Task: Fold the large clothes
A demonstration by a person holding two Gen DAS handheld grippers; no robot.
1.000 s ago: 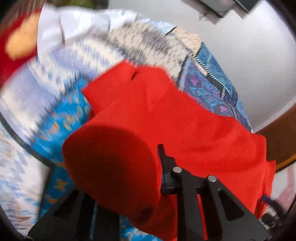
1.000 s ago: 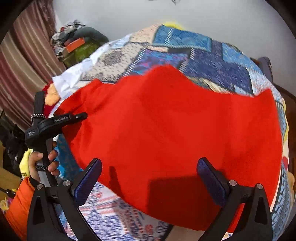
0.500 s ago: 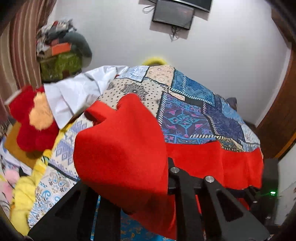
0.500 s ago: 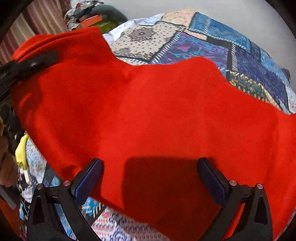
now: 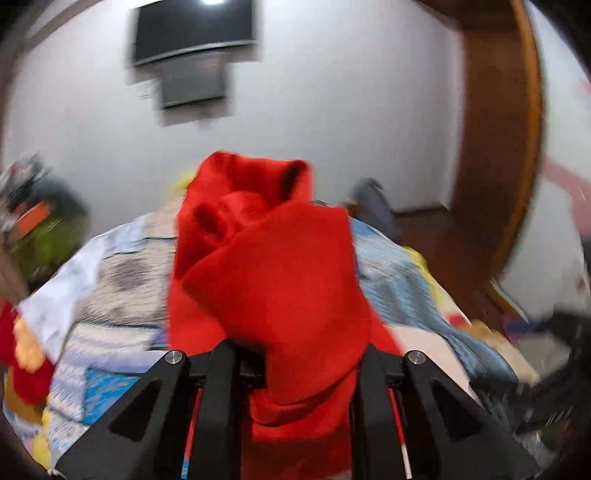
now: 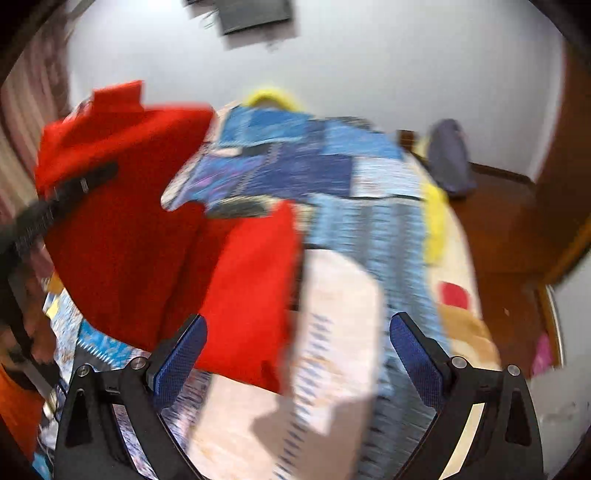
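Bed with patchwork quilt fills the lower half of both wrist views; white wall behind it carries a dark screen, and a brown wooden door frame stands at the right. Both views are motion-blurred.

Red garment: in the left wrist view it rises as a bunched, rumpled mass directly in front of the camera, lifted clear of the quilt, its lower part dropping between the black fingers. In the right wrist view the same cloth hangs at the left, draped down toward the quilt's near edge.

Left gripper: pointed forward and somewhat downward, jaws drawn near together and clamped on the red garment; the pads themselves are hidden by cloth. Seen from the right wrist view it appears as a dark bar crossing the raised cloth, probably its fingers, though blur prevents certainty.

Right gripper: tilted steeply toward the bed, blue-padded fingers spread wide, nothing pinched; the garment's lower edge lies beyond the left pad, over pale quilt.
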